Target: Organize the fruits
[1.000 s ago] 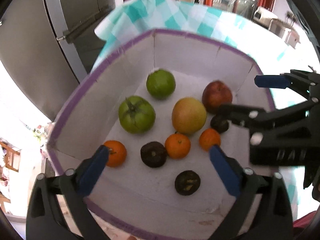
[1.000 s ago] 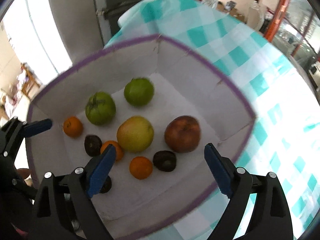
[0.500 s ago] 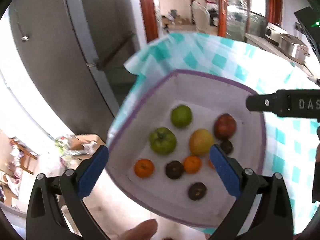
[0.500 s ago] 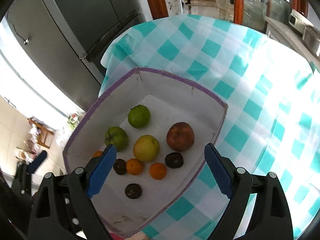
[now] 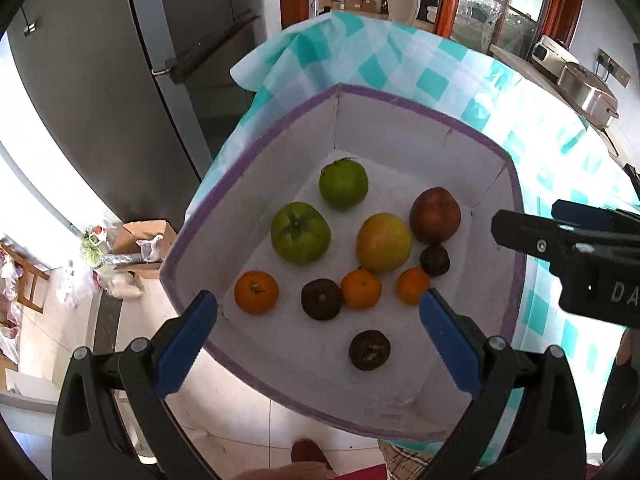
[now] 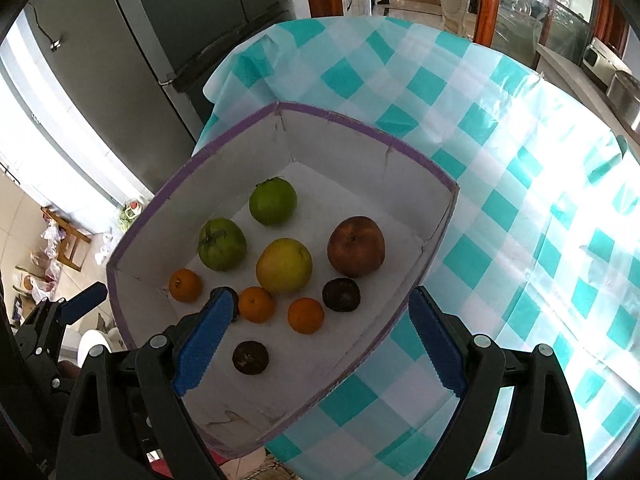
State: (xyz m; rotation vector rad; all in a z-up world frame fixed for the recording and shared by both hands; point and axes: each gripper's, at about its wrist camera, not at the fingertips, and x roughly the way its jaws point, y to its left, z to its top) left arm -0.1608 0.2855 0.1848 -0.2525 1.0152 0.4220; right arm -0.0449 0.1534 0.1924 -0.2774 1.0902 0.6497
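A white box with a purple rim (image 5: 280, 128) (image 6: 360, 128) stands at the near left corner of the checked table. Inside lie a green round fruit (image 5: 343, 184) (image 6: 273, 202), a green tomato (image 5: 300, 232) (image 6: 221, 244), a yellow fruit (image 5: 383, 242) (image 6: 284, 266), a red apple (image 5: 435, 215) (image 6: 356, 246), three small oranges (image 5: 256, 293) (image 6: 185, 285) and three dark fruits (image 5: 369, 349) (image 6: 250, 357). My left gripper (image 5: 318, 338) is open and empty above the box's near edge. My right gripper (image 6: 318, 340) is open and empty above the box; its side shows in the left wrist view (image 5: 560, 236).
The teal and white checked tablecloth (image 6: 520, 200) covers the table to the right of the box. A grey fridge (image 5: 120, 80) stands to the left. A cardboard box (image 5: 140, 240) and bags lie on the floor below. Metal appliances (image 5: 584, 92) sit on a far counter.
Both grippers rose well above the box, then came down part of the way; the box now looks larger than half a second ago. No fruit has moved.
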